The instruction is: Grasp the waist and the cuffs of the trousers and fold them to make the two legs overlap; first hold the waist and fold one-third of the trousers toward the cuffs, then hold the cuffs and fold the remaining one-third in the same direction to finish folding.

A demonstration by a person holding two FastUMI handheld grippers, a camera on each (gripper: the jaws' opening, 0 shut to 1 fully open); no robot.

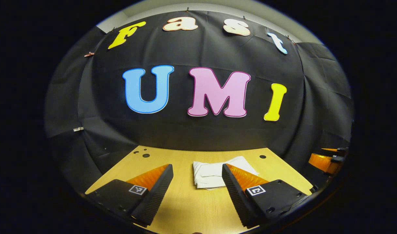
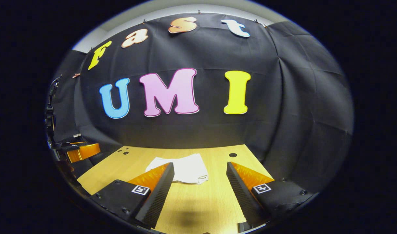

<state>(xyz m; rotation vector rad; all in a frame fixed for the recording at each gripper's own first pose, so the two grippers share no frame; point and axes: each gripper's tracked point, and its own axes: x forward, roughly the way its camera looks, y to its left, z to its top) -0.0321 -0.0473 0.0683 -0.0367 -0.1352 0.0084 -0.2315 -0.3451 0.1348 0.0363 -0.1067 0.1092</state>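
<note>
Left gripper view: left gripper point(image 1: 197, 182) fingers spread wide, holding nothing; folded white trousers point(image 1: 214, 174) on bench point(image 1: 185, 208) just beyond fingertips. Right gripper view: right gripper point(image 2: 200, 180) likewise agape, empty; trousers point(image 2: 185, 170) ahead between fingers, nearer left one.

Black cloth wall point(image 1: 198, 136) (wooden table point(image 1: 185, 201))

Left tool point(image 1: 197, 187), right tool point(image 2: 200, 187): wedge fingers, ribbed inner faces, square markers, apparently screwed mounts.
</note>
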